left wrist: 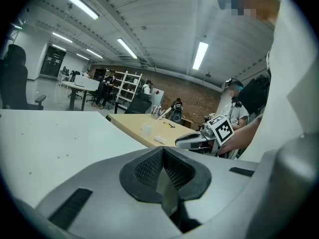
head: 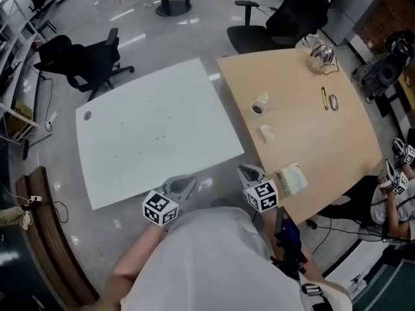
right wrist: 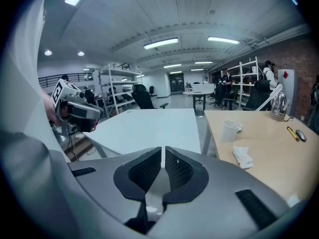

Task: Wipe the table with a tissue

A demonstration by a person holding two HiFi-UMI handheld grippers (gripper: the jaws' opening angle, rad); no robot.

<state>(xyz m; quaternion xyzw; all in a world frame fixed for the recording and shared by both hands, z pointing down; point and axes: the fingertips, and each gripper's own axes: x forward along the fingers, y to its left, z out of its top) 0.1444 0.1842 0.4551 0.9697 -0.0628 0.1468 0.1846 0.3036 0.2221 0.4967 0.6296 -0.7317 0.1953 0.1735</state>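
A crumpled white tissue lies on the wooden table, just beyond a paper cup with tissue in it. A pale tissue pack sits at that table's near edge. My left gripper hovers over the near edge of the white table, jaws shut and empty. My right gripper hangs over the gap between the tables, also shut on nothing. The right gripper view shows its closed jaws, with the tissue and cup ahead to the right. In the left gripper view its jaws are pressed together.
A pen, a small oval object and a glass kettle lie on the wooden table's far side. Office chairs stand behind the white table. Another person sits at the right.
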